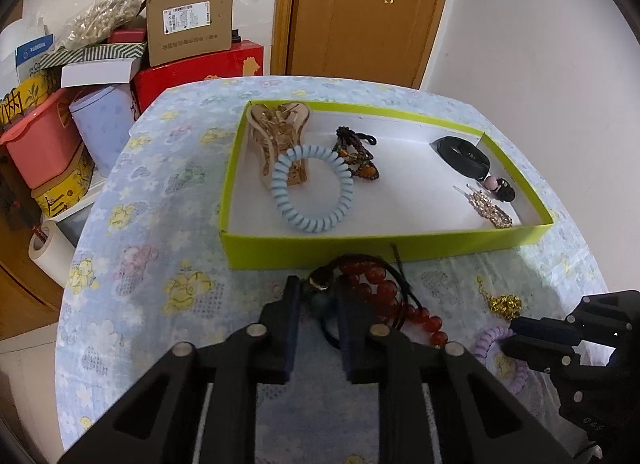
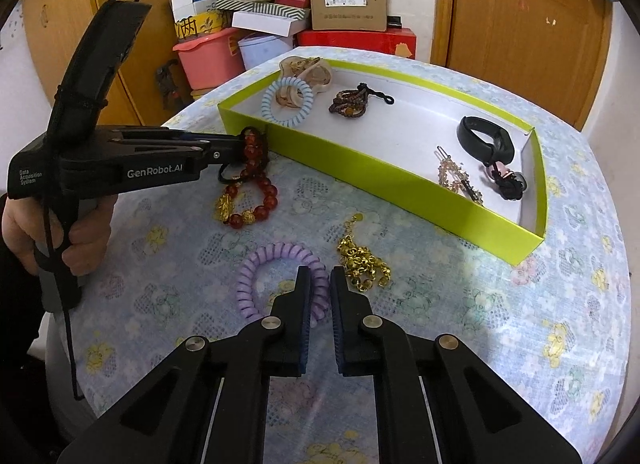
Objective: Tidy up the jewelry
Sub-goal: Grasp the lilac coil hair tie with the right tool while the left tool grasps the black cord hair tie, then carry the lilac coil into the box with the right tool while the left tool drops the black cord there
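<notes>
Left tongs (image 2: pixel 236 150) pinch the red bead bracelet (image 2: pixel 252 184) beside the green tray (image 2: pixel 400 180), likely to lift it in; right tongs (image 2: pixel 320 274) narrow around the purple coil hair tie (image 2: pixel 276 264) on the surface (image 2: pixel 480 324), grip uncertain.

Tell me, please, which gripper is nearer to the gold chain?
Right. The right gripper sits just beside the gold chain, over the purple hair tie; the left gripper is farther, at the red beads.
</notes>
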Demonstrator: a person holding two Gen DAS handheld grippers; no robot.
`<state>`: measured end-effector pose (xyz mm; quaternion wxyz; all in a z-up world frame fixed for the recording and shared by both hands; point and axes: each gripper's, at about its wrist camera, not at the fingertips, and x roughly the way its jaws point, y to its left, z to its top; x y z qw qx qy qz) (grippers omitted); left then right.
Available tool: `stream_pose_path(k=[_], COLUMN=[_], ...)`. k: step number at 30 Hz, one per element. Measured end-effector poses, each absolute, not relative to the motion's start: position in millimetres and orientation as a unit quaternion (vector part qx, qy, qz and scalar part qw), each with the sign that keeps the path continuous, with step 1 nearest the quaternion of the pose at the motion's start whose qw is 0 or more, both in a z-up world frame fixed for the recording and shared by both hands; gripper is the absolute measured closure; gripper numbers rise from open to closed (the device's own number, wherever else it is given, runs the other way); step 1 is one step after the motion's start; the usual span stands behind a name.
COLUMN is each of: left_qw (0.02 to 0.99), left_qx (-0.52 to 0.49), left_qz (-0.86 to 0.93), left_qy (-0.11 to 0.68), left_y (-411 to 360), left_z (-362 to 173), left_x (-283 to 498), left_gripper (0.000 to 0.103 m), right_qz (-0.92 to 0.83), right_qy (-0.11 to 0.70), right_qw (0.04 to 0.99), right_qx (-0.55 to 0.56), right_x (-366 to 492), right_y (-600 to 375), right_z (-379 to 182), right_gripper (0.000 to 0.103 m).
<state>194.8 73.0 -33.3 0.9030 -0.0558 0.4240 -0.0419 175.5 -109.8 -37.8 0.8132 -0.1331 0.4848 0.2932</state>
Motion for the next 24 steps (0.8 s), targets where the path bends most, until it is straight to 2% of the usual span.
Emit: stream_pose_path(k=[24], left_qw=[0.927], left_qx=[-0.06], left_qz=[-0.037], left_qy=[0.367], left_y=[62], left_z=[17], left_x=[130], left_gripper=[0.088], right_qz=[0.278], right_qy=[0.439], right_qw=[0.849], right_qx=[-0.095], right_x=[151], right_y=[-140], right_z=[14], right_gripper=[0.094])
